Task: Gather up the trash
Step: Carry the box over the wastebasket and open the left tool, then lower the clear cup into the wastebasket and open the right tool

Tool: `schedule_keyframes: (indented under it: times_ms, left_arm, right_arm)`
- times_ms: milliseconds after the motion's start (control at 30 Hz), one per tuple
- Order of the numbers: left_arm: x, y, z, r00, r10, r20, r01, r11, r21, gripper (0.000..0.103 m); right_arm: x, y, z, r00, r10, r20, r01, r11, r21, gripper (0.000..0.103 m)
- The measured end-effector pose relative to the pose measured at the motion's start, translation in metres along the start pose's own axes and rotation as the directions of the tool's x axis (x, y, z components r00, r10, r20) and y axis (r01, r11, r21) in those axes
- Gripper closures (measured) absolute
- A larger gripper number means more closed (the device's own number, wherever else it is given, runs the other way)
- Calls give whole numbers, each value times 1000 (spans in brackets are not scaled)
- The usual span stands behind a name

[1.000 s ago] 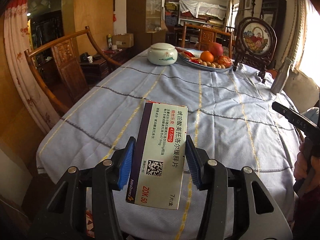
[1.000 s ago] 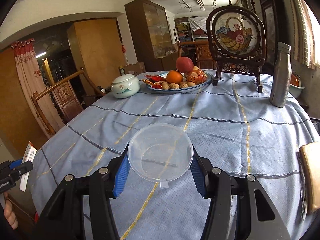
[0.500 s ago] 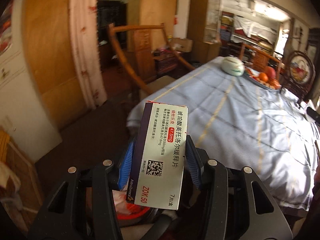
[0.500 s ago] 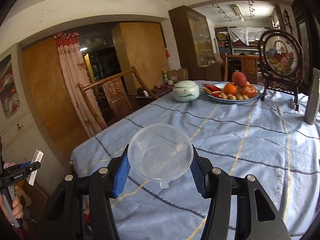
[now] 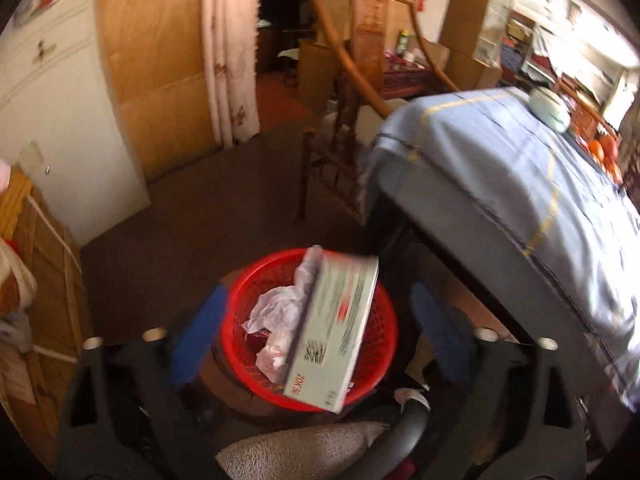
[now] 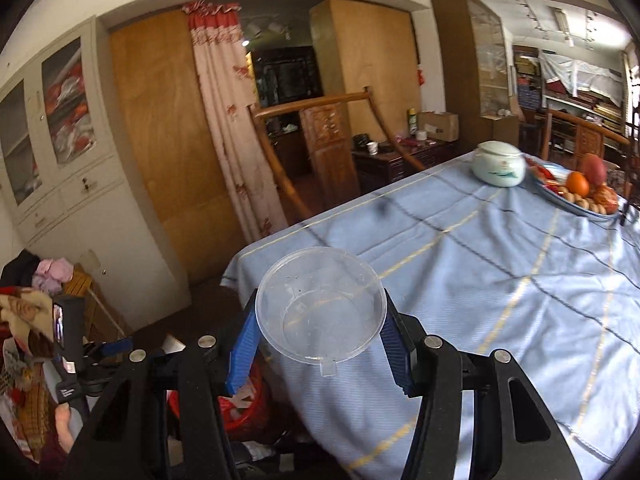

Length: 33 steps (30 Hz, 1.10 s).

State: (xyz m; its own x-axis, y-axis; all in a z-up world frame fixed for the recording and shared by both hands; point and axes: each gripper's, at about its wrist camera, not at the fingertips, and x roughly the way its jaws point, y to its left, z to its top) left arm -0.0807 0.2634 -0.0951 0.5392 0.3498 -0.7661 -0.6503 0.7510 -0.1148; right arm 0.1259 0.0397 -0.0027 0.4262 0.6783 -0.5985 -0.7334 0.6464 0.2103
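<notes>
The medicine box (image 5: 334, 330) is loose in the air right over the red basket (image 5: 384, 344), tilted with its long side running up and away and blurred, and neither blue pad is touching it. The left gripper (image 5: 320, 328) has just been opening its jaws, and they now stand wide apart with clear gaps on both sides of the box, so it's between them but not held. The basket sits on the dark floor just beside the table's near corner and already has some crumpled white wrapping (image 5: 276, 308) in it, partly hidden behind the box. Over on the other side, the right gripper (image 6: 320, 340) is clamped on a clear plastic lid (image 6: 321, 304), its blue pads pressing the rim from left and right, little tab pointing back toward the camera; it hangs above the edge of the table (image 6: 500, 280), which has a light blue checked cloth draped over it. In that same view you can see a bit of the red basket (image 6: 240, 408) low down by the table's hanging cloth. Farther back on the table there's a pale lidded jar (image 6: 498, 164) and a fruit plate (image 6: 576, 196) near it, and a wooden chair (image 5: 344, 128) stands at the table's far corner.
</notes>
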Motion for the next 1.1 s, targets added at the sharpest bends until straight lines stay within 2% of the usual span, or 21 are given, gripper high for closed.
schedule_keyframes:
  times_ms: [67,167,233,333,433,500,633,800,867,900,1100]
  left_arm:
    - [5,10,0,1000,15,-17,-15,1000,-25,11]
    - [11,26,3,996,79,-29,-81,990,-113,9]
    - [14,38,4,996,74,-43,-80,980,-184,7]
    - [21,67,2,993,102,-64,-117,943,-313,7]
    - [22,93,-8,983,168,-72,-183,899,-398,7]
    - [21,99,-12,978,193,-75,-206,881,-426,7]
    - [23,104,-11,971,225,-75,-235,871,-431,7]
    - [34,95,-13,947,311,-83,-318,870,-377,7]
    - [40,95,-16,942,320,-99,-334,869,-364,7]
    - [44,96,-17,942,317,-111,-336,869,-363,7]
    - [57,110,-22,944,291,-155,-329,858,-394,7]
  right_arm:
    - [16,19,-1,999,22,-32,-22,1000,-21,48]
    - [40,49,-7,995,49,-85,-53,997,-50,48]
    - [54,65,-13,991,61,-122,-69,996,-64,48]
    - [75,86,-24,981,78,-180,-93,993,-79,48]
    - [97,104,-31,968,99,-232,-122,989,-86,48]
    - [110,114,-36,958,118,-262,-146,985,-91,48]
    - [134,133,-42,937,146,-317,-189,976,-109,48]
    - [159,149,-48,914,165,-371,-222,968,-118,48]
    - [168,151,-51,902,179,-393,-239,965,-109,43]
    - [172,152,-53,898,184,-400,-243,965,-101,36]
    - [182,153,-59,905,148,-400,-215,968,-127,33]
